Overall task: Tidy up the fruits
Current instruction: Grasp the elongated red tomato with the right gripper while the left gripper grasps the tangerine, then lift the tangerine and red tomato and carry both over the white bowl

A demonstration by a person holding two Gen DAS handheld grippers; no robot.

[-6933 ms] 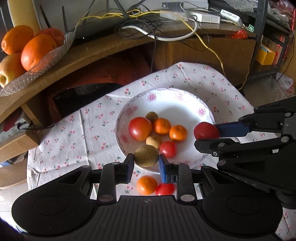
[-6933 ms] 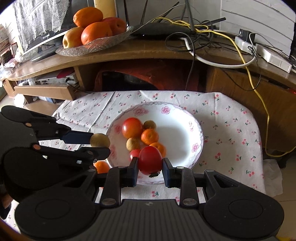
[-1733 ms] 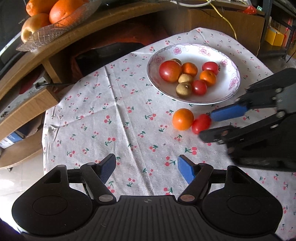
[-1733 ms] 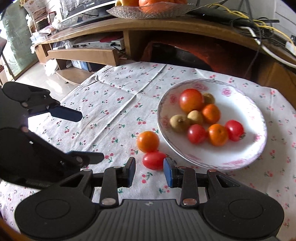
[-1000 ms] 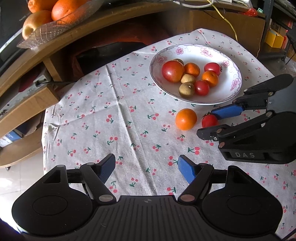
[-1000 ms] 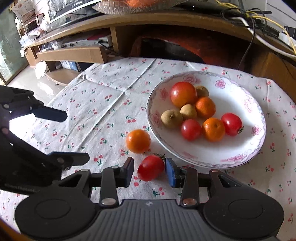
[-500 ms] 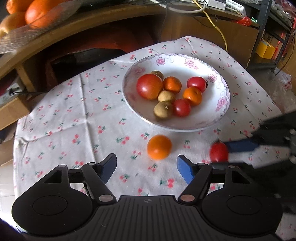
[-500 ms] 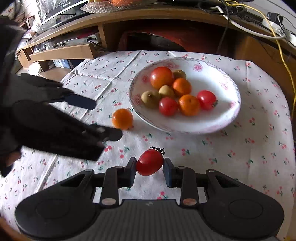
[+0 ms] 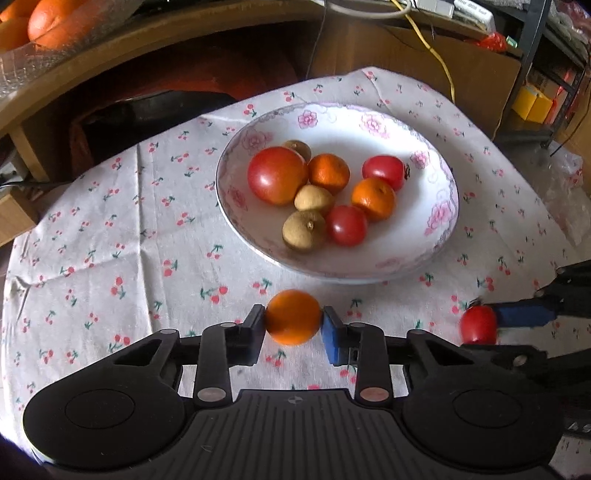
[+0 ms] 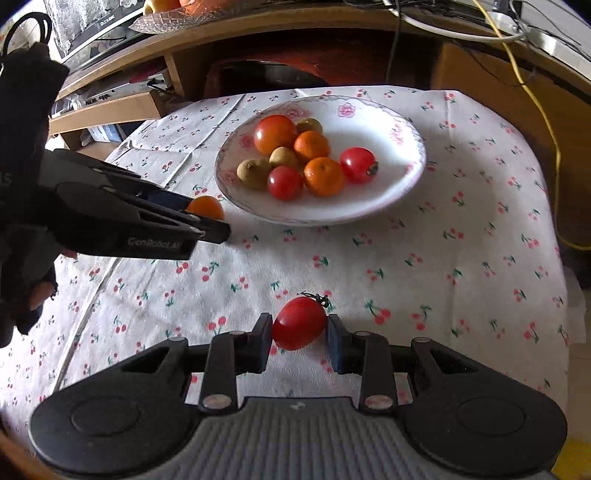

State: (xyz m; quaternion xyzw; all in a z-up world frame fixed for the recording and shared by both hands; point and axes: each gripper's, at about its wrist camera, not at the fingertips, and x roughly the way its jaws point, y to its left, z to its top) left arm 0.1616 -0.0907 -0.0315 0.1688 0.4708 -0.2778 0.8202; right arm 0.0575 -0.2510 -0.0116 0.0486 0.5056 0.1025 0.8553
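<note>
My left gripper is shut on a small orange just in front of the white flowered plate. In the right wrist view the same orange shows between the left gripper's fingers, left of the plate. My right gripper is shut on a small red tomato above the cloth, nearer than the plate. That tomato appears at the right of the left wrist view. The plate holds several fruits: a big tomato, oranges, small tomatoes and brown round fruits.
A cherry-print cloth covers the small table. Behind it runs a wooden shelf unit with a glass dish of oranges and cables. A gloved hand holds the left gripper.
The left gripper has moved in and shut on the orange that lay on the cloth. The right gripper has lifted the tomato off the cloth and drawn back from the plate.
</note>
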